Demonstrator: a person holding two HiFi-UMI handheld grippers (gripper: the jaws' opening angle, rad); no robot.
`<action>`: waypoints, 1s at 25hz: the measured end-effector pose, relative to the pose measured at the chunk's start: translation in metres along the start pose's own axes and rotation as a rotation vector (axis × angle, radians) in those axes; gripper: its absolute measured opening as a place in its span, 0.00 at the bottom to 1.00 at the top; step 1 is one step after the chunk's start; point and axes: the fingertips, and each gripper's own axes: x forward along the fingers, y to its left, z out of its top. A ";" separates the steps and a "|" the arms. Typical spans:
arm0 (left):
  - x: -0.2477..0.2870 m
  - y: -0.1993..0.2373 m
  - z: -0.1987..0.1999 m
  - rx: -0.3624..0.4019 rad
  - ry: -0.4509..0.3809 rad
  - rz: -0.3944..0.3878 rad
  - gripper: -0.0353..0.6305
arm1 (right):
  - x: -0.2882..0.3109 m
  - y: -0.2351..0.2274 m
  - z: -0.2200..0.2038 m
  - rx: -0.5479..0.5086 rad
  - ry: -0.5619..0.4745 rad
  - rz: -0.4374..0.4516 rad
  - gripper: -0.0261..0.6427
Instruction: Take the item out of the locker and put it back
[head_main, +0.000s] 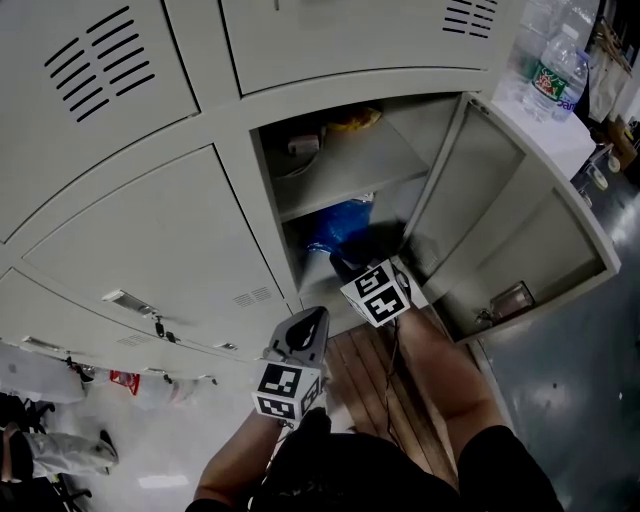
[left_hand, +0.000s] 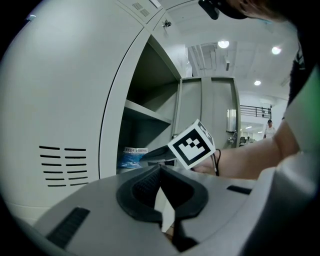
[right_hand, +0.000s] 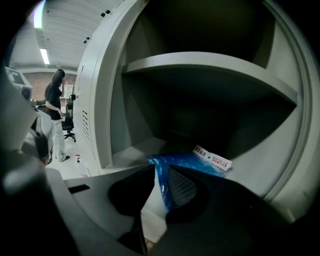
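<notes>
The right hand-held gripper reaches into the open locker with its jaws part-way apart. The near edge of the blue bag is between them, lying against the right-side pad, while a strip of light shows on the other side, so nothing is pinched yet. The bag lies flat on the floor of the lower compartment, directly ahead of the jaws and under the shelf. This looks like the grasp before pulling the bag out. To do it well, the jaws should probably go slightly deeper so they close on a doubled fold rather than a thin edge, then draw back low along their own line, staying below the shelf. The bag's long axis seems to run away from the jaws and off to their right. Its white labelled end is the far end, pointing toward the back corner. The door stands open to the right. The left hand-held gripper waits outside to the left, jaws together and empty.
</notes>
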 end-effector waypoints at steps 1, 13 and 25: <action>-0.001 -0.001 0.001 0.000 -0.003 0.003 0.06 | -0.005 0.001 0.001 0.000 0.004 -0.005 0.11; -0.028 -0.029 0.010 -0.003 -0.038 0.052 0.06 | -0.096 0.018 0.016 0.179 -0.146 -0.013 0.04; -0.083 -0.087 0.001 -0.018 -0.058 0.082 0.06 | -0.189 0.076 -0.002 0.163 -0.151 0.019 0.04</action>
